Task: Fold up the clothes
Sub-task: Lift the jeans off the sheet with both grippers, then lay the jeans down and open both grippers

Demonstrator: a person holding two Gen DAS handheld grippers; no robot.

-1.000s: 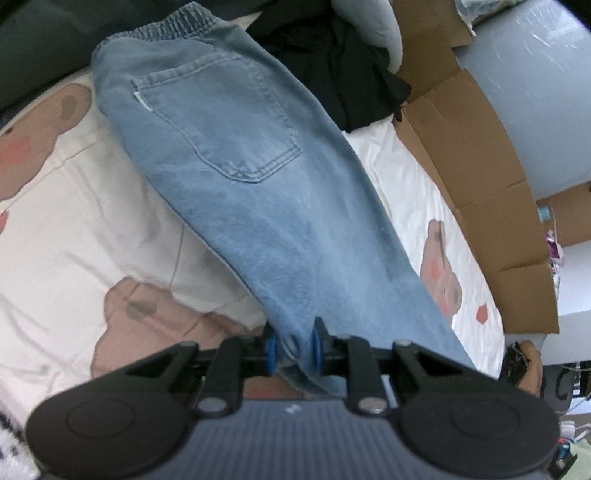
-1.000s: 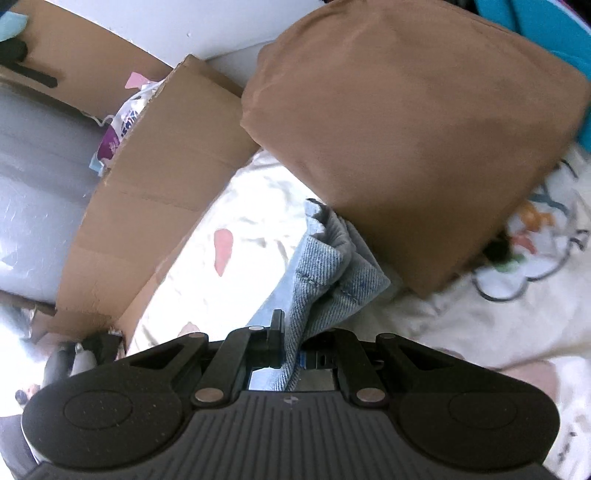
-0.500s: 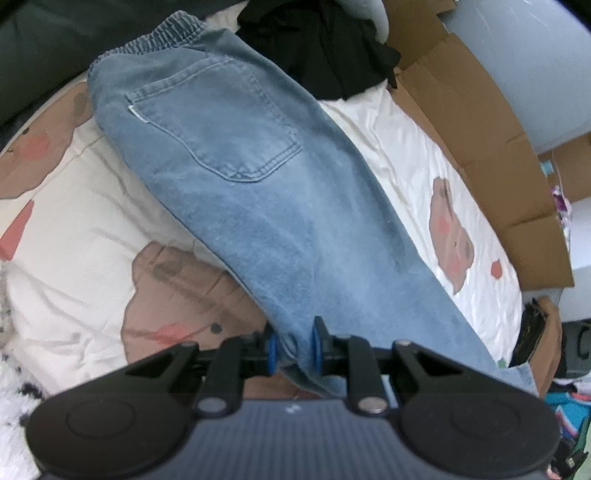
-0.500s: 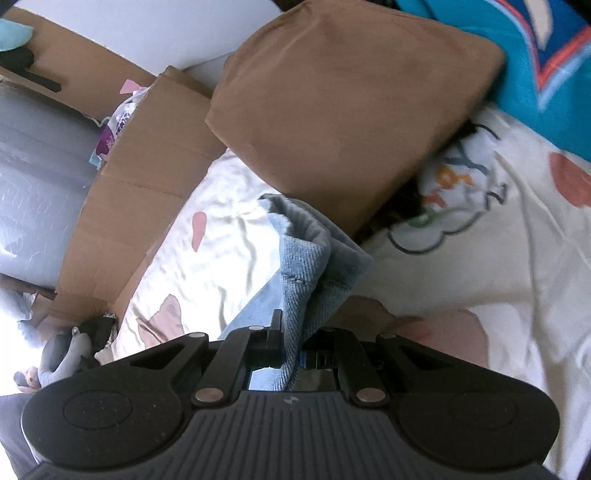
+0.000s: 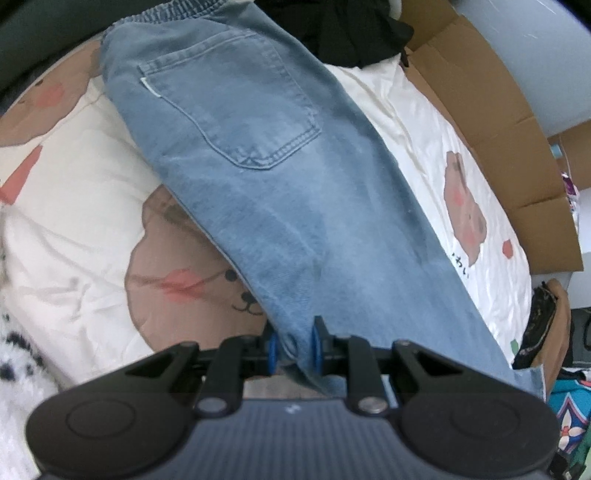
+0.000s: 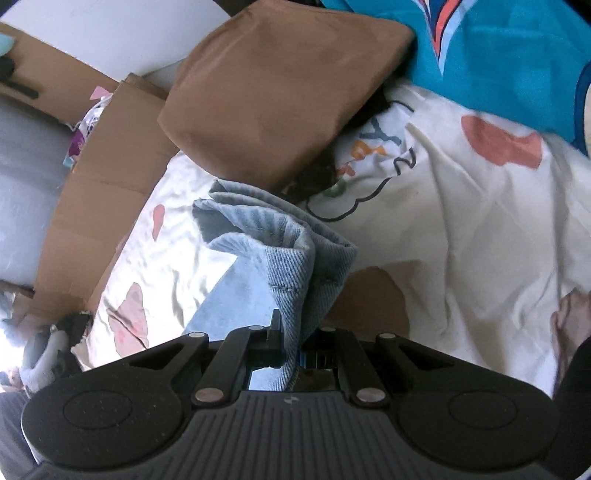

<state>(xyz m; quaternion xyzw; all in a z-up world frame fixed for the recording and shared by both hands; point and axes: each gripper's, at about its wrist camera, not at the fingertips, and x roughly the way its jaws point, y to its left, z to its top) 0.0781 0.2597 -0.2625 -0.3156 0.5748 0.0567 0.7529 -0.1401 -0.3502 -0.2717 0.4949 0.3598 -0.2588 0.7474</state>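
Light blue jeans (image 5: 266, 177) lie stretched over a cream bedspread (image 5: 74, 206) with bear prints, back pocket up, elastic waistband at the far end. My left gripper (image 5: 294, 343) is shut on a bunched edge of the denim about mid-leg, blue pads pressing both sides. In the right wrist view my right gripper (image 6: 291, 347) is shut on the jeans' hem end (image 6: 295, 258), which rises folded and crumpled from the jaws. The hem hangs just above the bedspread (image 6: 480, 240).
A brown cushion (image 6: 280, 92) lies just beyond the hem, with a teal patterned cloth (image 6: 498, 48) behind it. Flattened cardboard (image 5: 509, 140) lines the bed's far side. A black garment (image 5: 354, 33) sits by the waistband. A fluffy white-and-black throw (image 5: 14, 354) lies at the left.
Both grippers have carried the jeans sideways across the bed. The waistband has shifted toward the top edge of the left view. The brown cushion has slid up and away in the right view, baring more bedspread.
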